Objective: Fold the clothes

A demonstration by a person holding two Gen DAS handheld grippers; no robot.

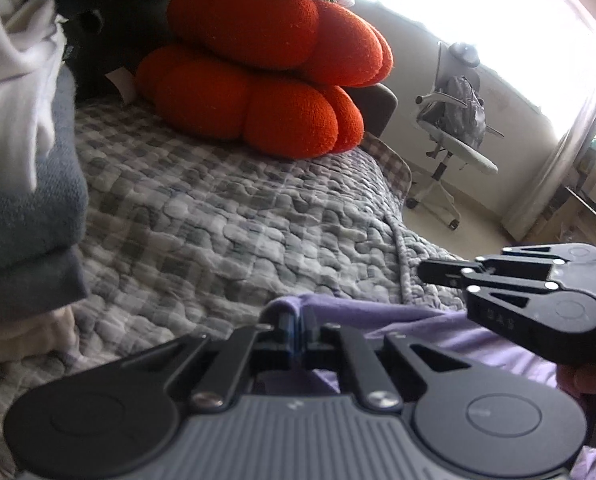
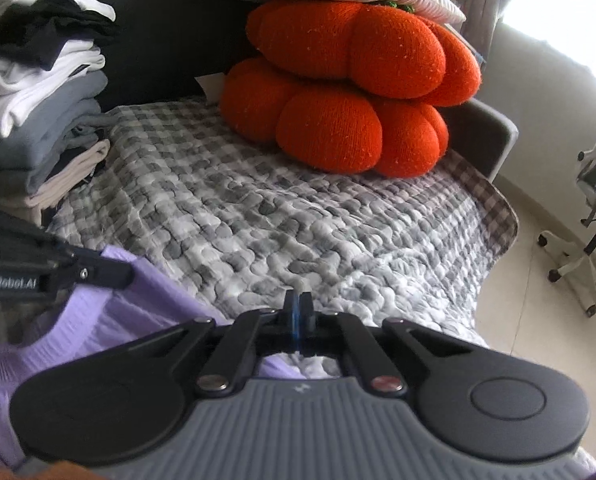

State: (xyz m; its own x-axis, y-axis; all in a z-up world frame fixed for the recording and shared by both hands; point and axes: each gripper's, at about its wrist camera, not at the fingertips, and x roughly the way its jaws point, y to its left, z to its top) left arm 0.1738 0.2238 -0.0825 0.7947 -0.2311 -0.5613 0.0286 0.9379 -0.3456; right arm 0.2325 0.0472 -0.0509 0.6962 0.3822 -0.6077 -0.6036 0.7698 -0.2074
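The left gripper [image 1: 293,326] is clenched on a fold of the purple top [image 1: 418,320], which bunches over its fingertips. The right gripper [image 2: 298,312] has its jaws pressed together too; purple cloth lies just under and behind them, but whether any is pinched I cannot tell. The top hangs low between the two, nearer the person, its held edge running from one gripper across to the other. Ahead lies the bare checked quilt [image 2: 298,208]; the folded stack [image 2: 37,112] sits off to the left, closer to the left gripper.
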